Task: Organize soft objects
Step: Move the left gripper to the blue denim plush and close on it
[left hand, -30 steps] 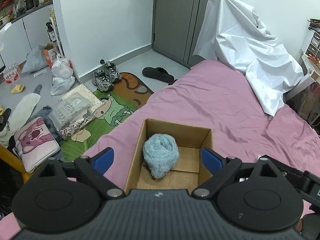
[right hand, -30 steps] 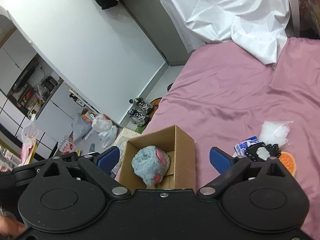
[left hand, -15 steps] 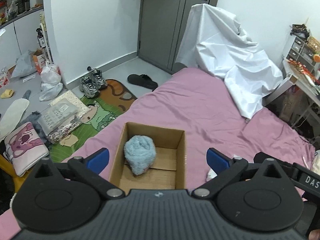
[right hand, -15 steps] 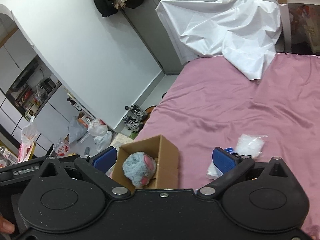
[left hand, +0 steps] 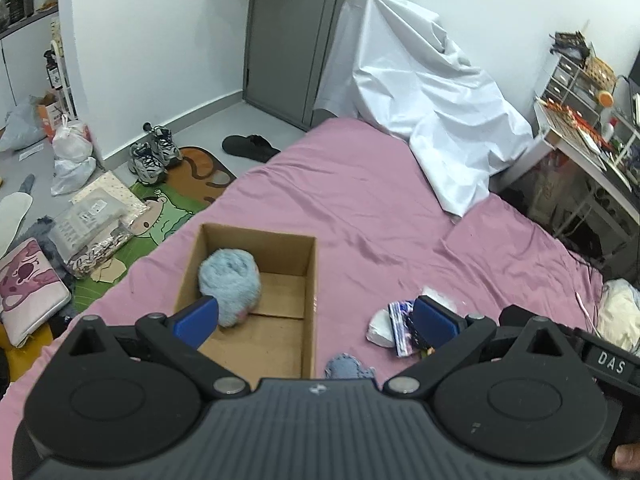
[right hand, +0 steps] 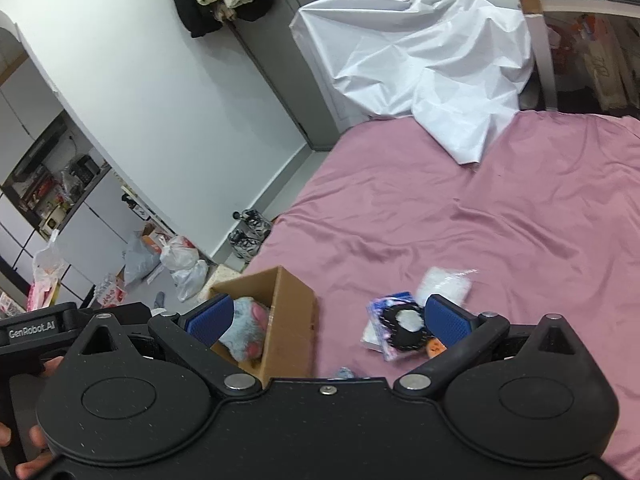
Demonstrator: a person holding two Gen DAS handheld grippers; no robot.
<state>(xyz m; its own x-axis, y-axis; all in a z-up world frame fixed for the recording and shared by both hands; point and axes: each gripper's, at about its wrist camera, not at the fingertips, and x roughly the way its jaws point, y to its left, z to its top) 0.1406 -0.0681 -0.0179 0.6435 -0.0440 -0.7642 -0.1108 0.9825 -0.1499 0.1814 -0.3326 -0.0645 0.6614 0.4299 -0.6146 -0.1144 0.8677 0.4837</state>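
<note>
An open cardboard box (left hand: pixel 310 280) sits on the pink bed (left hand: pixel 360 200) and holds a fluffy blue plush (left hand: pixel 230 280). The box (right hand: pixel 292 320) and plush (right hand: pixel 244 334) also show in the right wrist view. To its right lie a small blue fabric piece (left hand: pixel 348 366), a patterned packet (left hand: pixel 400 320), a white piece (left hand: pixel 380 326) and a clear bag (right hand: pixel 446 286). A black and white item (right hand: pixel 404 326) lies on the packet (right hand: pixel 380 312). My left gripper (left hand: pixel 316 322) is open and empty above the box's near right edge. My right gripper (right hand: pixel 328 320) is open and empty.
A white sheet (left hand: pixel 420 100) drapes over the bed's far end. A cluttered desk (left hand: pixel 580 140) stands right of the bed. Shoes (left hand: pixel 154 154), bags (left hand: pixel 74 156) and a cartoon mat (left hand: pixel 168 216) cover the floor on the left. A cream cloth (left hand: pixel 620 316) lies at the bed's right edge.
Both grippers have pulled back and up from the box and shifted right. The small items to the right of the box have come into the left wrist view.
</note>
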